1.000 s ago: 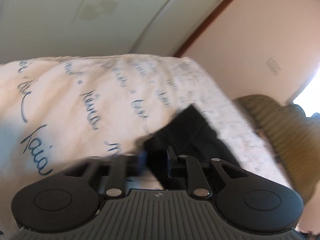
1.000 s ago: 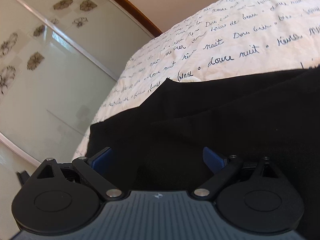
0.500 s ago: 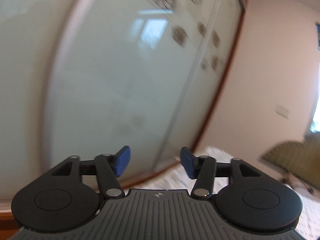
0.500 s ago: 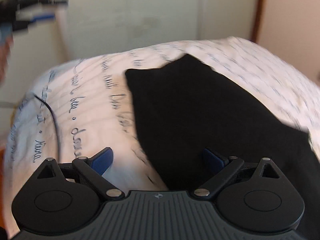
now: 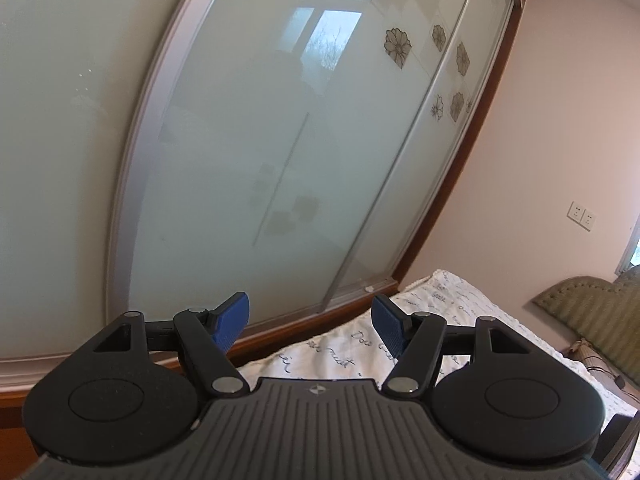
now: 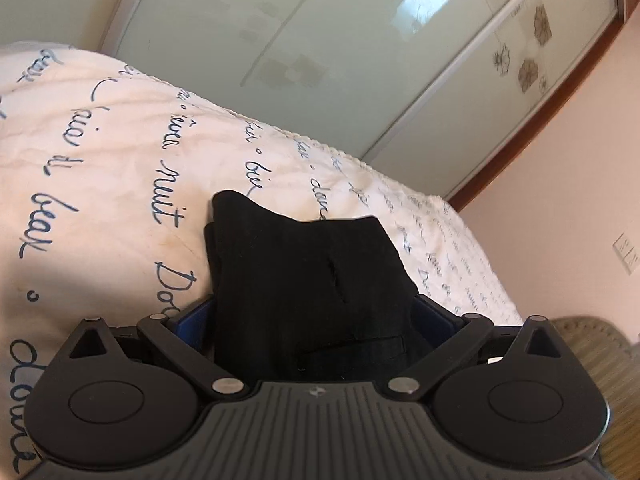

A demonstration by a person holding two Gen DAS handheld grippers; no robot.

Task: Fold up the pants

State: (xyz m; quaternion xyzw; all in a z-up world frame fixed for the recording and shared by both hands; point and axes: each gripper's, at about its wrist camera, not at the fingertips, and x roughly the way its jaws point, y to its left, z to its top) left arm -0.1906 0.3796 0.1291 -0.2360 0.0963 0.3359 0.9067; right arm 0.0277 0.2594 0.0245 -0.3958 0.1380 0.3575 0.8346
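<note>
The black pants (image 6: 308, 280) lie folded into a compact stack on the white bedspread (image 6: 100, 200) with blue handwriting. My right gripper (image 6: 316, 316) is open, low over the near end of the stack, with its blue pads on either side of the fabric. Whether the pads touch the cloth is unclear. My left gripper (image 5: 310, 322) is open and empty, raised and pointing at the wardrobe doors, with only a corner of the bedspread (image 5: 352, 356) below it. The pants do not show in the left wrist view.
Frosted sliding wardrobe doors (image 5: 260, 140) with flower decals stand beyond the bed. A pink wall (image 5: 560, 140) with a socket is to the right. A green padded headboard (image 5: 600, 320) is at the far right, and it also shows in the right wrist view (image 6: 592, 352).
My left gripper let go of the black cloth, opened and lifted off the bed to face the wardrobe. My right gripper swung around and now straddles the folded stack.
</note>
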